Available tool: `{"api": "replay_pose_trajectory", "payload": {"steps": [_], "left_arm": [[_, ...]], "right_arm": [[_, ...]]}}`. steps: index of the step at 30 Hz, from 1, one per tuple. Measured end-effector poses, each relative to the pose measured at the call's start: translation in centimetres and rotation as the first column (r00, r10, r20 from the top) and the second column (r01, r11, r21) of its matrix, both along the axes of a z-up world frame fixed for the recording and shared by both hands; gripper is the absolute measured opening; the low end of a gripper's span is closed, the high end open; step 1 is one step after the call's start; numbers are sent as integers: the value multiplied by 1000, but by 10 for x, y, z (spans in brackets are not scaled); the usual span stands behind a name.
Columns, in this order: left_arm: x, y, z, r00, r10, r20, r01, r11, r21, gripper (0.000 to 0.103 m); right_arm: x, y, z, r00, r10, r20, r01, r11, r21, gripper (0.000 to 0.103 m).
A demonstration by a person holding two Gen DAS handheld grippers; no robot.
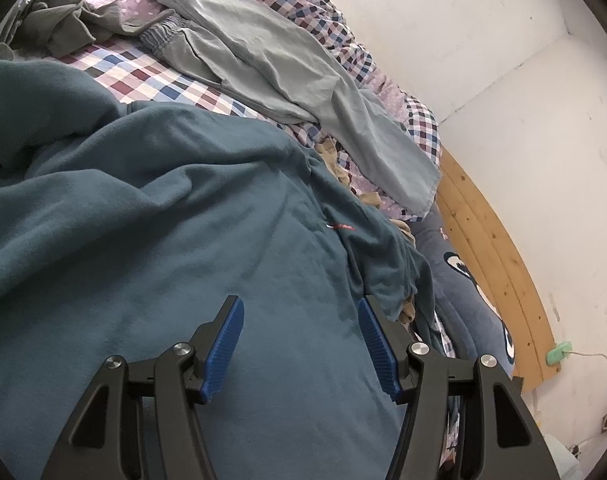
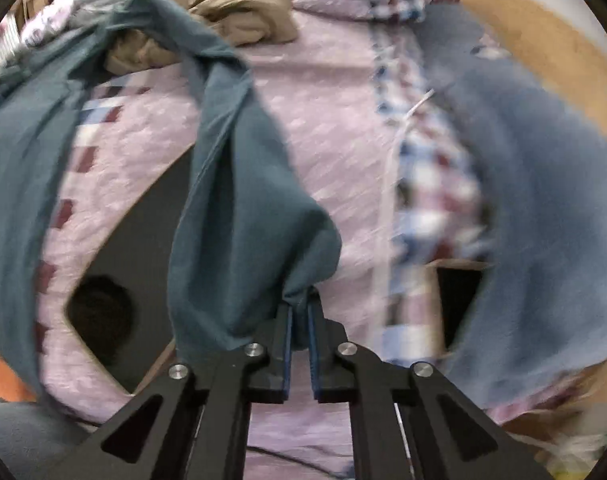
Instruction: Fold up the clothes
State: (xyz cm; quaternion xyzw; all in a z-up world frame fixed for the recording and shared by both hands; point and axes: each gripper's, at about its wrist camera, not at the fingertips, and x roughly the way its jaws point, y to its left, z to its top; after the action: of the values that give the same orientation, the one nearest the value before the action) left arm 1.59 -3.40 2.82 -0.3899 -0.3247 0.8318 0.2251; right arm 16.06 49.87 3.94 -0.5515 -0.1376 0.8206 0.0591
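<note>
A dark teal sweatshirt [image 1: 175, 240] lies spread over the bed and fills most of the left wrist view. My left gripper [image 1: 301, 312] hovers open just above its lower part, nothing between the blue pads. In the right wrist view my right gripper [image 2: 299, 316] is shut on a bunched end of the same teal sweatshirt [image 2: 239, 216], which hangs stretched from the jaws up toward the top left. That view is blurred by motion.
Light grey-blue trousers [image 1: 287, 80] and an olive garment [image 1: 63, 28] lie further up the checked bedsheet [image 1: 151, 76]. A tan garment [image 2: 239, 12] sits beyond the held cloth. A blue plush pillow [image 1: 463, 280] and the wooden bed frame [image 1: 495, 248] border the white wall.
</note>
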Motion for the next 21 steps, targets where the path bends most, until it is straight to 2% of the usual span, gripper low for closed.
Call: {"api": "replay_pose_trajectory", "payload": {"steps": [3,6,8,11,15,18,19,21], "left_arm": [[0,-3,2,1000,8,-3,-8,1000,8,64],[1,-3,3,1000,9,-7,-9,1000,10,64],[1,-2,4,1000,5,-9,-5,1000,9,64],[1,0,4,1000,0,-13,0,1000,5,64],[2,1,5,1000,-2,-20,2,1000,-2,64],[2,0,6,1000,0,-22,0,1000,-1,64],[2,0,6,1000,-2,-21,2,1000,0,64],[2,0,6,1000,-7,-18,7,1000,3,64]], "right_arm": [[-5,13,34,996,-56,-75,67,985,160,4],[-14,36,70,983,-124,-138,161,941,298,4],[-22,51,90,973,-158,-169,209,914,346,4],[-43,73,108,964,-212,-161,258,894,367,5],[-71,88,105,951,-274,-147,311,838,449,5],[-87,97,101,923,-333,-194,385,778,496,8],[-91,97,99,910,-354,-213,413,754,511,11],[-96,95,95,887,-394,-239,460,715,527,26]]}}
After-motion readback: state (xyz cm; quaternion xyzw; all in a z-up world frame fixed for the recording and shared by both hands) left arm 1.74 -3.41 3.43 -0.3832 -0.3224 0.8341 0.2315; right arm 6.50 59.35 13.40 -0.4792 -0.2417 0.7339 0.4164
